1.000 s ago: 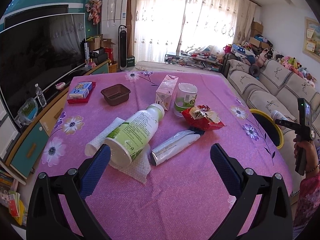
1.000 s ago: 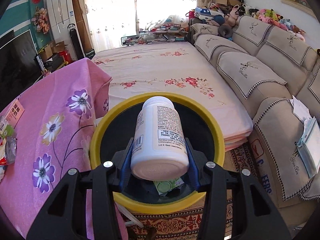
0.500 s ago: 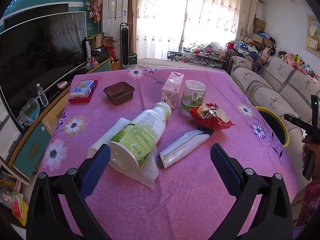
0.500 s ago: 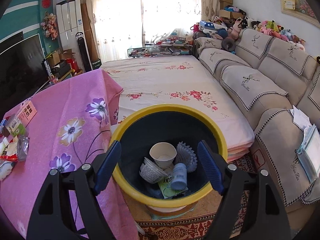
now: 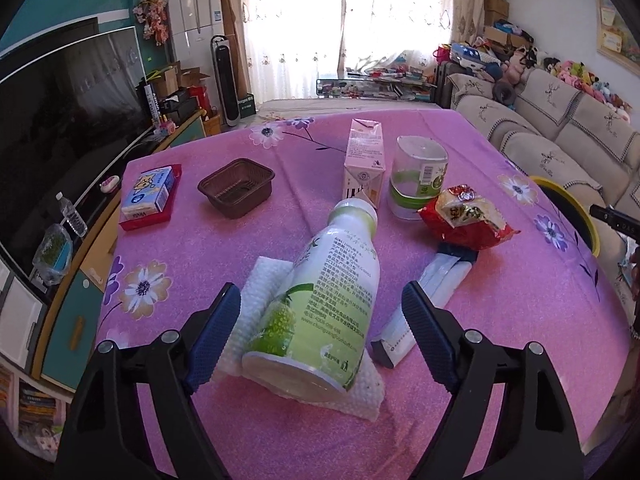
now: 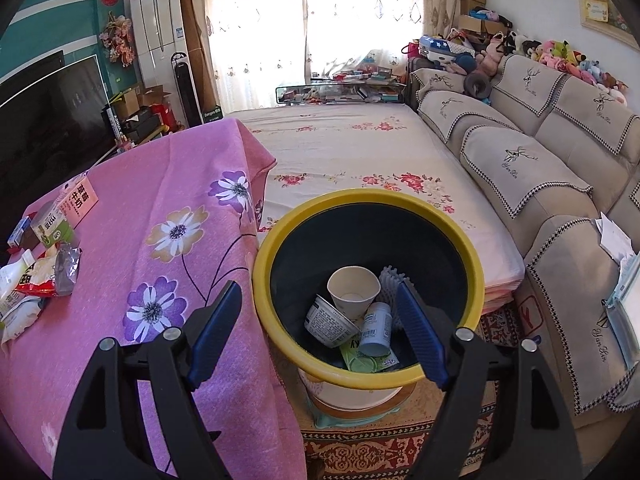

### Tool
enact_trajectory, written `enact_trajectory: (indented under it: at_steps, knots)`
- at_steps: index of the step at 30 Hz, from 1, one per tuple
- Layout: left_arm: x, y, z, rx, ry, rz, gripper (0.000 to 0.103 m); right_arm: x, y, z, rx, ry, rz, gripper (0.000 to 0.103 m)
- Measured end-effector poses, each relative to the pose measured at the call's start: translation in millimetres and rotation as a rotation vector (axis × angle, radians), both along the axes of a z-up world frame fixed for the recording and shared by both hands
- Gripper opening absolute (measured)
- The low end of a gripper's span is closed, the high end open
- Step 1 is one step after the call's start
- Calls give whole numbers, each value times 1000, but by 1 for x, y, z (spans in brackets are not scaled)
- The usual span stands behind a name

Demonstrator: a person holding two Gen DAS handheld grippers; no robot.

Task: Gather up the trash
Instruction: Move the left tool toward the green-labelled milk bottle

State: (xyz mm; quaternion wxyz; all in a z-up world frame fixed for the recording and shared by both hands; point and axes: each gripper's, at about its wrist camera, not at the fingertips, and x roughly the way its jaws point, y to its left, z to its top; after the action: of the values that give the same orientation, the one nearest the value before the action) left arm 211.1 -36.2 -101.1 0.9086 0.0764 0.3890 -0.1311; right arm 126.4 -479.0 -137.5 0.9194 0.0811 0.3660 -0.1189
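The collecting looks partly done, to judge by how things lie: the yellow-rimmed dark waste bin (image 6: 276, 236) beside the table already holds a white paper cup (image 6: 353, 290), a printed round tub on its side (image 6: 330, 322), a small pale blue bottle (image 6: 375, 324), a white ribbed foam piece (image 6: 390, 280) and a green flat wrapper (image 6: 366, 360) at the bottom. Much is left on the pink flowered tablecloth (image 5: 280, 440): a large white-and-green plastic bottle lying on its side (image 5: 324, 304) on a white paper towel (image 5: 260, 292), a pale flattened tube (image 5: 424, 304) just beside it, a red crumpled snack bag (image 5: 466, 218), a pink milk carton (image 5: 364, 164) and a clear cup with a green label (image 5: 418, 178) standing together, and an empty brown plastic tray (image 5: 236, 188). A blue tissue pack on a red box (image 5: 148, 196) sits near the far edge; whether it counts as trash I cannot tell. The left gripper (image 5: 322, 322) is spread wide and holds nothing, its blue pads flanking the lying bottle without touching it, so that bottle seems the next pick. The right gripper (image 6: 320, 330) hangs over the bin's near rim, jaws wide apart and empty.
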Motion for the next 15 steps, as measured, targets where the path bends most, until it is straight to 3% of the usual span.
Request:
enact_trajectory:
  at_steps: [3, 10, 15]
  knots:
    - [7, -4, -7, 41, 17, -37, 71, 2, 0, -1, 1, 4, -3, 75]
    - [18, -18, -17, 151, 10, -90, 70, 7, 4, -5, 7, 19, 8, 75]
    - [23, -20, -21, 174, 16, -110, 60, 9, 5, -7, 10, 21, 12, 75]
